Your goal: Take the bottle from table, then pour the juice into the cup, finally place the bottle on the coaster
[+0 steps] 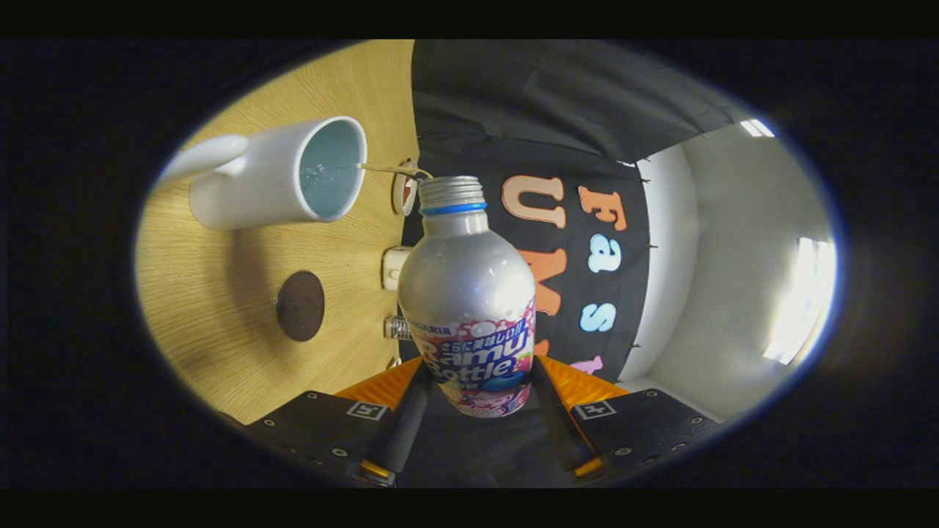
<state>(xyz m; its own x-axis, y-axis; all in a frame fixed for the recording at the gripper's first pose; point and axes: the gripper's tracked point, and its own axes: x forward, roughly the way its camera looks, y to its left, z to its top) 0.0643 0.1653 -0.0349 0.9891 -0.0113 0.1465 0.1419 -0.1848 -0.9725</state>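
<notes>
My gripper point(478, 385) is shut on a silver bottle point(466, 282) with a pink and blue label, both fingers pressing its lower body. The view is rolled sideways, so the bottle lies tilted with its open threaded neck toward the white cup point(275, 174). A thin stream of liquid point(392, 170) runs from the bottle's mouth into the cup's opening, where a little liquid shows against the pale blue inside. The cup stands on the wooden table point(220, 308), its handle on the side away from the bottle. A round dark brown coaster point(300, 306) lies on the table beside the cup, nearer to my fingers.
Small objects line the table's far edge against the black cloth wall: a round disc point(404, 194), a white block point(395, 268) and a small metallic piece point(397, 327). A white wall with bright lights point(799, 301) lies beyond the cloth.
</notes>
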